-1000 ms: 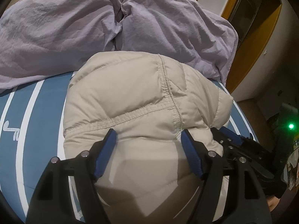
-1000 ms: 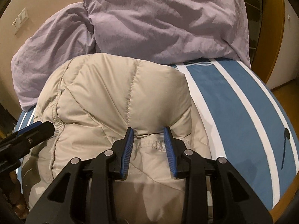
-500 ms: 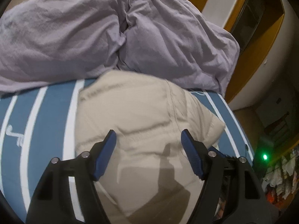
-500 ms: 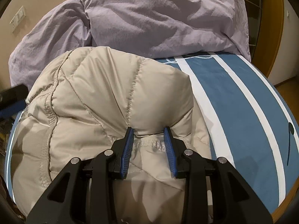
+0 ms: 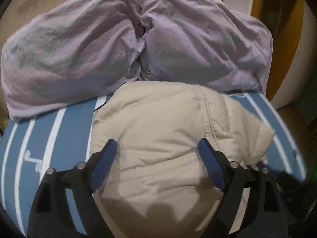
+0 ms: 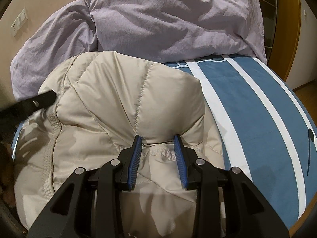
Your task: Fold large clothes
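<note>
the beige puffer jacket [image 6: 126, 119] lies on the blue bed cover with white stripes [image 6: 257, 109], near the middle of the bed. its far edge is just beside the two lilac pillows [image 6: 168, 19] at the head. the jacket is already doubled into a thick, rounded bundle; a quilted panel is turned over on top and a stitched hem shows along the near fold. so the first folds look done, but the bundle is still puffy and uneven, and one corner sticks out on the right side in the left wrist view.

the right gripper [image 6: 158, 138] has its fingers narrow and pressed on a pinch of the jacket, where the fabric bulges out above the blue pads. the left gripper [image 5: 157, 143] stands wide above the jacket [image 5: 158, 130]; its jaws have just been opening, and the fabric lies under and between them, but the pads do not press on it. a black part of the left gripper also shows at the left edge of the right wrist view, next to the ribbed seam.

what is left, as a judgement: one more fold or a flattening of the bundle, then both grippers letting go. whether the sleeves are tucked inside cannot be told.
</note>
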The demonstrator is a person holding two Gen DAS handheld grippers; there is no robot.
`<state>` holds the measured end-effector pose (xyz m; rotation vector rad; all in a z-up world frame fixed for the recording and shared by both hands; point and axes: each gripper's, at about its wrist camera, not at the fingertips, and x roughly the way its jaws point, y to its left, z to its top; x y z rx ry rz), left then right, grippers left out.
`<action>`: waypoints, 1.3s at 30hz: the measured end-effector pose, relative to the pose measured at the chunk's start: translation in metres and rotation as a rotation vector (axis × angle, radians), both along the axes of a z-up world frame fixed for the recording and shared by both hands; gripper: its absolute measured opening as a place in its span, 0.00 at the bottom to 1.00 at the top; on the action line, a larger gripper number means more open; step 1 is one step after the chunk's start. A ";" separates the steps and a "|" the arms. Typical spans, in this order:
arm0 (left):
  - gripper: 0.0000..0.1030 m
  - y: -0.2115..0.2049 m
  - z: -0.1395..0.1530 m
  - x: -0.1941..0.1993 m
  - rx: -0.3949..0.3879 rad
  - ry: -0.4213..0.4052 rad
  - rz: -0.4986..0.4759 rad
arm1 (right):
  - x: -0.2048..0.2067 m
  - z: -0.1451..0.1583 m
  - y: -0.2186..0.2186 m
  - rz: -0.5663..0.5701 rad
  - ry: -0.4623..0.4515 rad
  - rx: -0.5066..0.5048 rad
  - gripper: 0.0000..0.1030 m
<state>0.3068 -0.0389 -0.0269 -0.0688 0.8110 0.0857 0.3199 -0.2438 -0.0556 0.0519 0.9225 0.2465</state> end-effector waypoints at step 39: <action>0.88 0.008 -0.025 -0.001 -0.045 -0.045 0.001 | 0.064 -0.003 0.010 -0.106 -0.102 -0.044 0.62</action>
